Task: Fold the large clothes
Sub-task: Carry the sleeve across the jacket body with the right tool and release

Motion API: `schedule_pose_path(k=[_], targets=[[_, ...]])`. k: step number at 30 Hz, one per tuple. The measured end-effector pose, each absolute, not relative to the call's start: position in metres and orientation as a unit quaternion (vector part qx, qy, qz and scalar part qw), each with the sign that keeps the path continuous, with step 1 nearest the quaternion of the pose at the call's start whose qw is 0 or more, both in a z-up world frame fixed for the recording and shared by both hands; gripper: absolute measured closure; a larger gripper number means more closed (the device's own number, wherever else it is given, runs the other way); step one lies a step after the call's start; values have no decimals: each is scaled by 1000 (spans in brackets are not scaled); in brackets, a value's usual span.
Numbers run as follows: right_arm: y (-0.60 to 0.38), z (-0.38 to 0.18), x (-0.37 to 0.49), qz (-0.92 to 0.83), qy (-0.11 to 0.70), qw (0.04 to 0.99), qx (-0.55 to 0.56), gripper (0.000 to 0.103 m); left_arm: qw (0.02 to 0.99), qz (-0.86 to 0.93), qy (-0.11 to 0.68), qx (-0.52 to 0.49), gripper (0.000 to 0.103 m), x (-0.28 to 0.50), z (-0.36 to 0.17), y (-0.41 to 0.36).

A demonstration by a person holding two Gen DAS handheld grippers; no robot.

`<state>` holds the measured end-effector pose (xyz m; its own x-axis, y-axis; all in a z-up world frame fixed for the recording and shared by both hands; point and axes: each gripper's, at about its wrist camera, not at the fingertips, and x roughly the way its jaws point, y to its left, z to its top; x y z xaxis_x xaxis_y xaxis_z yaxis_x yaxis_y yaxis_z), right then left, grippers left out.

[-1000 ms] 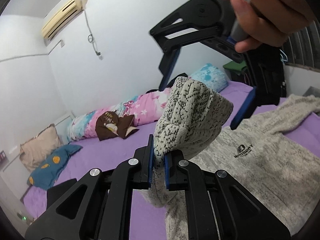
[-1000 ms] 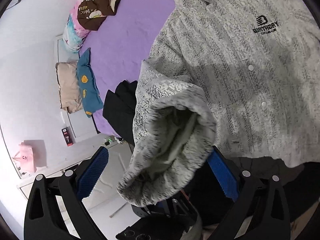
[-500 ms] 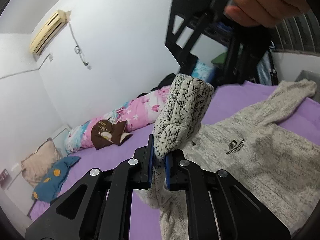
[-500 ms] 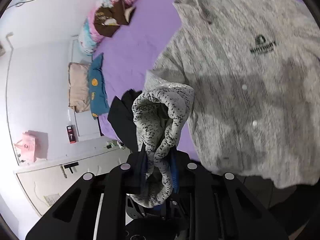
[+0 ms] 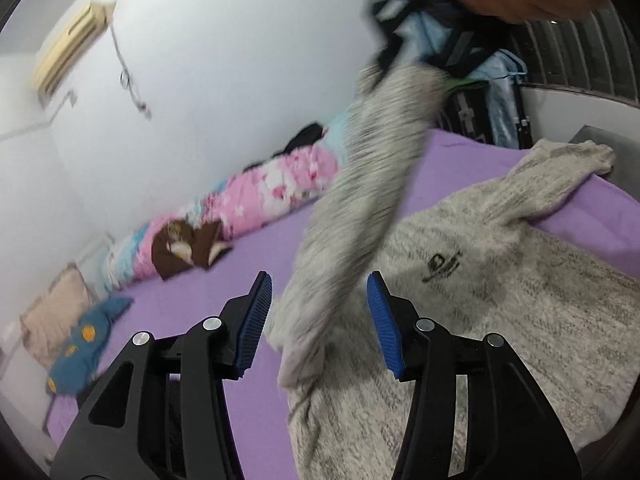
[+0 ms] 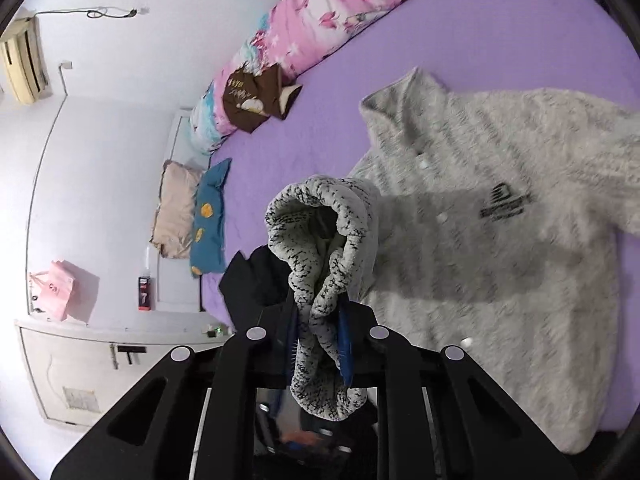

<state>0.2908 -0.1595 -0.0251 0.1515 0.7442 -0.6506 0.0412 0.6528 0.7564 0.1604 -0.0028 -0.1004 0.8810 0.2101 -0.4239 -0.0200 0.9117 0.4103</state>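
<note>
1. Grey knit sweater (image 6: 500,240): lies front-up on the purple bed (image 6: 480,32), chest logo and snap buttons showing, body spread flat. Placement suits folding: the torso serves as the base onto which the sleeves get laid.

2. Near sleeve (image 5: 360,200): raised off the bed, stretched from the shoulder up toward the top of the left wrist view, blurred in that view. Its cuff (image 6: 324,240) is bunched and turned open toward the right wrist camera.

3. Right claw (image 6: 318,344): clenched on the cuff, blue pads pressed into the knit on both sides. Judged purpose: it carries the sleeve end across the torso.

4. Left claw (image 5: 320,320): released; its jaws have just been opening. The sleeve hangs between the blue pads (image 5: 256,320) without being pressed. Judged reason: the cuff is handed to the other claw, so this one lets go.

5. Far sleeve (image 5: 560,172): lies out flat toward the bed's far edge, not yet folded in.

6. Background stock: pink floral quilt roll (image 6: 320,32) along the wall, brown cushion (image 6: 252,100) against it, teal pillow (image 6: 208,216) and beige pillow (image 6: 176,208) at the bed's head, all well apart from the sweater.

7. Task status, judged: early; first sleeve fold in hand.
</note>
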Motion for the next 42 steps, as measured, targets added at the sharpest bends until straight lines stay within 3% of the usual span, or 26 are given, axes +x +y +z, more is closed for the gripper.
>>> schedule_pose_path(k=[10,13,20,27,34,38,40,42], targets=[[-230,-130,297,205,627,687,306,87,938,68,330,77,54,206,-139,66],[-244,-169,296,186,642,685,290,87,932,63,355,41,47,228,-150,83],[-262,-235,299,147,660,682,278,87,910,65,411,4,42,282,-193,100],[-271,-265,295,99,677,699,206,81,892,70,447,-13,42,304,-237,99],[-292,-298,283,65,677,692,243,76,882,68,465,41,38,302,-286,98],[-291,-292,278,66,669,702,235,74,883,61,464,44,38,300,-279,98],[-287,-282,274,70,663,709,232,65,889,58,453,30,37,296,-263,100],[-291,-267,266,82,647,719,240,56,898,54,435,19,30,292,-244,97]])
